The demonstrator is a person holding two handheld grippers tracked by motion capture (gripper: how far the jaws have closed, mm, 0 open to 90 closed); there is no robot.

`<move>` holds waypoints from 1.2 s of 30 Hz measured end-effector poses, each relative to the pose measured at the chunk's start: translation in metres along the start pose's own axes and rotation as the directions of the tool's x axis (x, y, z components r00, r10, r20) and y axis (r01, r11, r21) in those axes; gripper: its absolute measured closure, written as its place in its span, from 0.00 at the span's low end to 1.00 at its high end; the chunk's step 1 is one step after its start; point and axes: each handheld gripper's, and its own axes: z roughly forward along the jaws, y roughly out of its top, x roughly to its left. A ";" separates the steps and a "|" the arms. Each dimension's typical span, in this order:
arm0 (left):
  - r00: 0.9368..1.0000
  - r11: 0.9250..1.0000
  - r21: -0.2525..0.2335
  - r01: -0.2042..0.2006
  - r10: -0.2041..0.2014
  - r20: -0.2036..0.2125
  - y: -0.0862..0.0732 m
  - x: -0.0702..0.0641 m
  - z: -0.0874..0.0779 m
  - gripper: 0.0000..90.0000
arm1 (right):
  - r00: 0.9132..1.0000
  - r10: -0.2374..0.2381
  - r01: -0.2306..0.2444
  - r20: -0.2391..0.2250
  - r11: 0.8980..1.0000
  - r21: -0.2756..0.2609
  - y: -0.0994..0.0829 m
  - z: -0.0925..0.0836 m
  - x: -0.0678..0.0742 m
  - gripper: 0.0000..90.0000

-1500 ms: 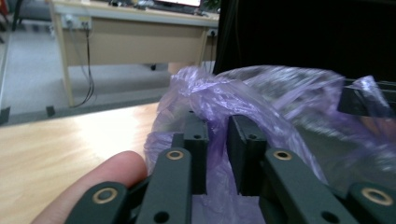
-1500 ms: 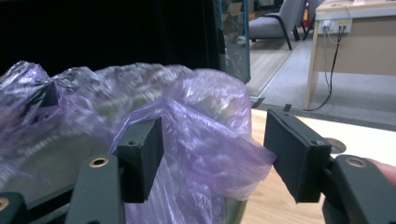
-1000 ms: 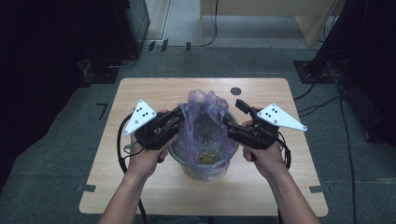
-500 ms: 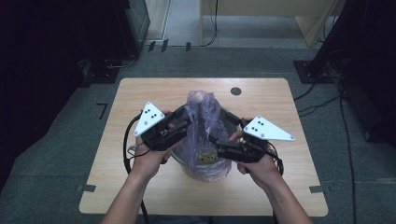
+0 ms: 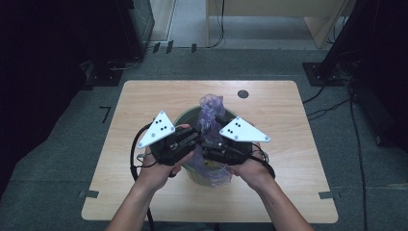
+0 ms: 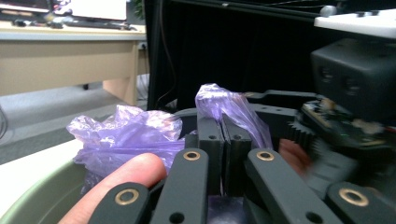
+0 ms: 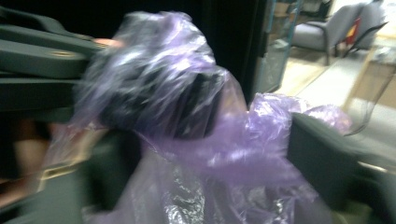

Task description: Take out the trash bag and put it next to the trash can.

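The left gripper (image 6: 223, 140) was seen with fingers (image 6: 210, 140) pressed together, pinching a fold of the purple plastic bag (image 6: 140, 135). The right gripper (image 5: 211, 144) was wrapped in film; whether its fingers were closed could not be told. The bag lined a green bin (image 5: 185, 117) at mid-tabletop (image 5: 298, 159). The film was judged light, limp, slippery and tear-prone, best gripped at gathered folds.

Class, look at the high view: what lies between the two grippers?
A bunched purple plastic bag rises from a green bin between the left gripper and right gripper.
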 end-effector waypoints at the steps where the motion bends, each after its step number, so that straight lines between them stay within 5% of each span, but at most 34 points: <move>1: 1.000 1.000 -0.012 0.003 -0.003 -0.002 -0.001 0.001 -0.003 0.92 | 1.000 -0.017 0.017 0.015 1.000 -0.009 -0.001 0.000 0.001 0.64; 3: 1.000 0.999 -0.032 0.006 -0.006 -0.011 -0.003 0.004 -0.009 0.78 | 1.000 -0.009 0.009 0.005 1.000 -0.009 -0.001 -0.001 -0.001 0.87; 5: 1.000 0.999 -0.043 0.004 -0.005 -0.022 -0.006 0.008 -0.015 0.66 | 1.000 0.006 -0.006 0.018 1.000 -0.018 -0.001 -0.002 -0.005 0.97; 10: 0.995 0.998 -0.064 0.019 -0.025 -0.092 -0.014 0.019 -0.030 0.41 | 0.997 0.058 -0.054 0.055 0.996 -0.071 0.001 -0.008 -0.015 1.00; 17: 0.976 0.994 -0.087 0.062 -0.078 -0.204 -0.029 0.038 -0.046 0.30 | 0.993 0.075 -0.058 0.092 0.982 -0.178 0.011 -0.021 -0.021 1.00; 24: 0.934 0.991 -0.095 0.094 -0.121 -0.336 -0.049 0.057 -0.061 0.25 | 0.989 0.085 -0.057 0.118 0.973 -0.222 0.020 -0.029 -0.025 1.00; 29: 0.911 0.990 -0.080 0.114 -0.136 -0.389 -0.064 0.066 -0.070 0.18 | 0.986 0.092 -0.055 0.135 0.964 -0.260 0.025 -0.035 -0.026 1.00; 33: 0.879 0.993 -0.041 0.111 -0.118 -0.463 -0.081 0.072 -0.073 0.10 | 0.984 0.095 -0.045 0.153 0.951 -0.305 0.028 -0.041 -0.025 1.00; 36: 0.868 0.990 -0.010 0.140 -0.128 -0.479 -0.096 0.077 -0.074 0.02 | 0.980 0.103 -0.043 0.168 0.943 -0.331 0.029 -0.043 -0.025 1.00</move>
